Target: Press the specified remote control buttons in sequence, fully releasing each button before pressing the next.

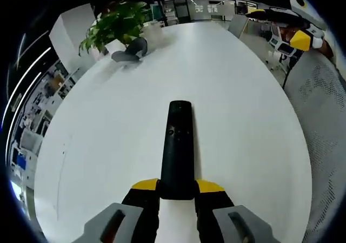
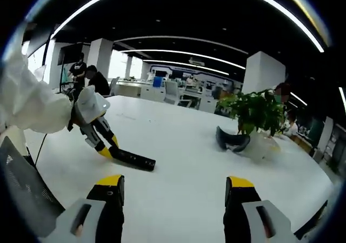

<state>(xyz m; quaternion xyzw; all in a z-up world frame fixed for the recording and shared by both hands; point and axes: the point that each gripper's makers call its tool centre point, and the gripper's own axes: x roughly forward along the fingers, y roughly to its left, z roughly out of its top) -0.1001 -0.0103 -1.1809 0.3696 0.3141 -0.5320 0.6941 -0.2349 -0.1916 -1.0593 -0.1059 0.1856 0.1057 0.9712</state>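
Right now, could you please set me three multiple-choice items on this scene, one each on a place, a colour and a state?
1. Where does the plant stand?
A. on the white table
B. on the floor
C. on a chair

2. What colour is the remote?
A. white
B. black
C. red

3. How do the right gripper's jaws stand?
A. shut on the remote
B. shut on a cup
C. open, holding nothing

Answers: 1 A, the pot rests on the tabletop near its far end. 2 B, its whole body is black. 3 C, the jaws stand wide apart over bare table, while the left gripper holds the remote.
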